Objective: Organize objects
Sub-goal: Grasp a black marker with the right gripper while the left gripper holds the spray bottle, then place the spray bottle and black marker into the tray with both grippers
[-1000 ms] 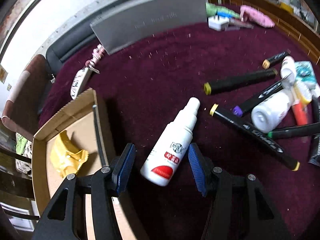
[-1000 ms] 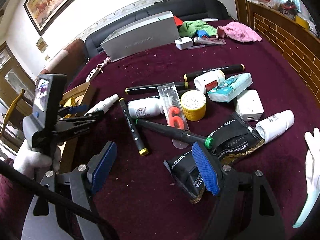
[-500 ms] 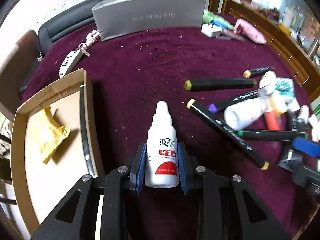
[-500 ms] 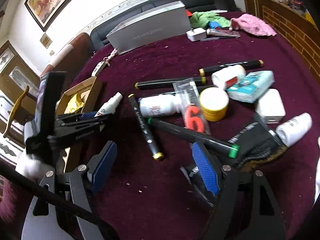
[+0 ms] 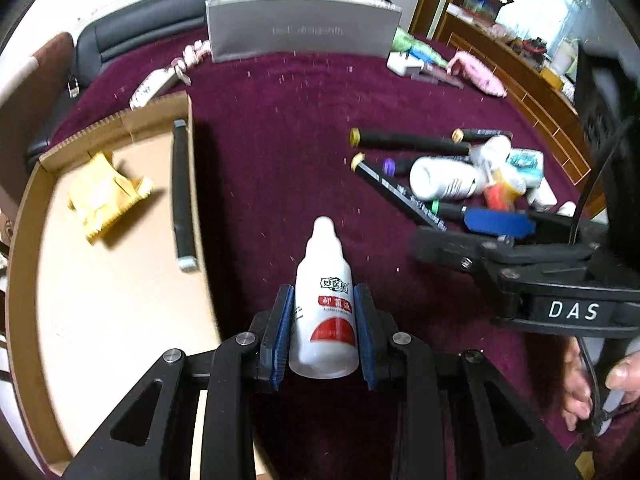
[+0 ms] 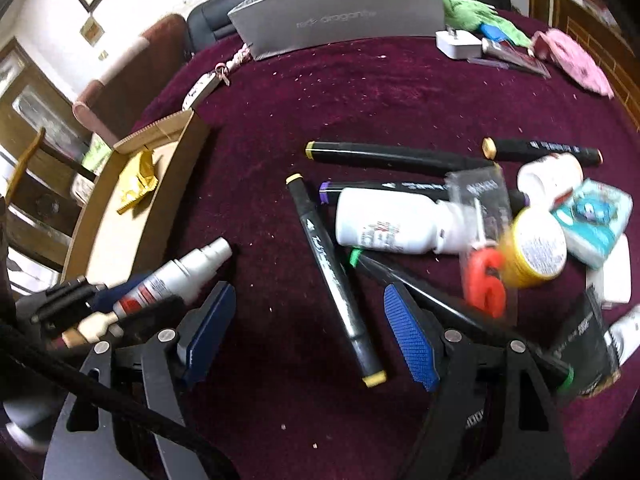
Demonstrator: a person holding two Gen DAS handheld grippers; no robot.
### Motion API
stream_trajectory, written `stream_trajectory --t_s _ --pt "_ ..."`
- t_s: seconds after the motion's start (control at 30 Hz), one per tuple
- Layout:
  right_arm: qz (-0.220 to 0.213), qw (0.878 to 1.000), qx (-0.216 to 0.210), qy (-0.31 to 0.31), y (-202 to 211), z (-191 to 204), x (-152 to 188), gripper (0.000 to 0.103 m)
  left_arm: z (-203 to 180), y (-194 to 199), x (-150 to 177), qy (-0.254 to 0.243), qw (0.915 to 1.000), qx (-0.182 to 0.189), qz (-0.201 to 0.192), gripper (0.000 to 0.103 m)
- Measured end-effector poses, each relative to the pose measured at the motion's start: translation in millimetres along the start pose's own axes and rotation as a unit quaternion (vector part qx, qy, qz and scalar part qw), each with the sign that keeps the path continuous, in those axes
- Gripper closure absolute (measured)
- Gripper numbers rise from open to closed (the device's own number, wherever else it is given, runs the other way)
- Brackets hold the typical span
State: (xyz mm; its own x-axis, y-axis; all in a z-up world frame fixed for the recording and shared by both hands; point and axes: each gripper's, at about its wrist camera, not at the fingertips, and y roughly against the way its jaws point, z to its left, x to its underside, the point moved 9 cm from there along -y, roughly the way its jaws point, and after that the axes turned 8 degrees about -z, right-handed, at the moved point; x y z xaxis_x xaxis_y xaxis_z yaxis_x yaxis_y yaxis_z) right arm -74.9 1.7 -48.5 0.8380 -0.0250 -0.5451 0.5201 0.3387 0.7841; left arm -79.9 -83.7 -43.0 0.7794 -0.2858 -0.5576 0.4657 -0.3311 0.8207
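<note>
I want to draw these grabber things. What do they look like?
Both are black plastic frames with triangular cut-outs and silver bolts. Each finger ends in a ribbed blue pad. The left gripper shows two such pads; the right gripper has a black cable across it and white letters "DAS" on its side.

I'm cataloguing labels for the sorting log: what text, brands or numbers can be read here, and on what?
"DAS": white letters on the right gripper body.
"6": red numeral candle in its clear pack.
Grey box: pale lettering, too blurred to spell.
Spray bottle in the left gripper: Chinese label, too small.
Marker print: illegible.
</note>
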Motion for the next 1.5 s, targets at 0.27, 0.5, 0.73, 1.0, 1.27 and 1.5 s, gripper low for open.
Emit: stream_trajectory --t_s 0.27,0.5,0.73,1.0,1.27,1.5 --pt "0.021 0.999 0.028 0.024 -17 10 -4 0.03 -5 -11 10 0.004 0.9998 -0.018 0.012 0.078" --pt "0.026 0.994 0.082 0.069 -32 9 1 0.047 -6 -11 10 -0.025 0.9992 -0.031 0.01 0.078" --pt "0.031 0.995 0.082 0.045 -25 -1 3 0.091 -2 -1 11 0.006 1.0 0.002 -0.005 0.078" --pt "0.003 1.0 0.023 -0.014 2 -1 4 0.091 4 37 12 0.04 0.998 0.024 -0.044 0.078" --pt "-0.023 0.999 -0.026 -0.027 44 20 -3 0.09 31 93 4 0.072 0.9928 0.036 -0.088 0.078" --pt "-0.034 0.995 -0.088 -0.021 61 74 -20 0.09 119 127 -7 0.118 0.9858 -0.028 -0.117 0.078"
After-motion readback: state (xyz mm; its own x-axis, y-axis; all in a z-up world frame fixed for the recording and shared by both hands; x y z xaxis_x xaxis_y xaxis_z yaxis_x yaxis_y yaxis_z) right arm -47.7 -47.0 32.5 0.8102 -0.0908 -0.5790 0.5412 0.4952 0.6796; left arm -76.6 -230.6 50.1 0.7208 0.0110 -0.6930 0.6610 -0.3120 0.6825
